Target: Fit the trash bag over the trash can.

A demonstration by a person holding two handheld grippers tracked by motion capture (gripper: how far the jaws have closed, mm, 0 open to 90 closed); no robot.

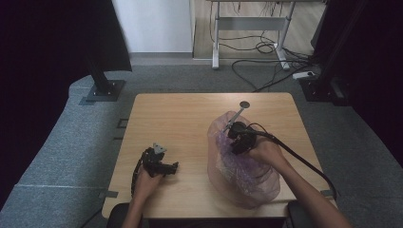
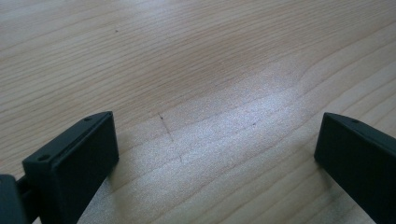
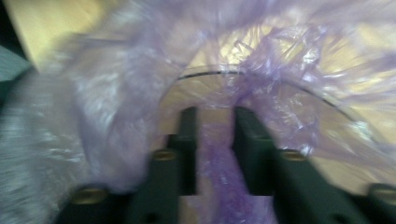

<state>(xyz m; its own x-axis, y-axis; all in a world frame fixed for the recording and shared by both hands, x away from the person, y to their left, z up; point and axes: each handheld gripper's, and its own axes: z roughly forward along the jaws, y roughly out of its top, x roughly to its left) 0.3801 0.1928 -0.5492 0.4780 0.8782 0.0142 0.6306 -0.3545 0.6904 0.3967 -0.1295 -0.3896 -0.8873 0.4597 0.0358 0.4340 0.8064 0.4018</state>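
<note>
Purple plastic bag is pinched in the right gripper; the left gripper rests wide open on the table.

Dim high view with dark edges, soft glare on wood, right gripper view motion-blurred

The person's forearms are bare, with no sleeves showing. The left claw is black with a grey three-cornered plate on top; its jaws are flat, rectangular black blocks with small screw holes. The right claw is black too, trails a thick black cable, and carries brass-coloured screws.
</note>
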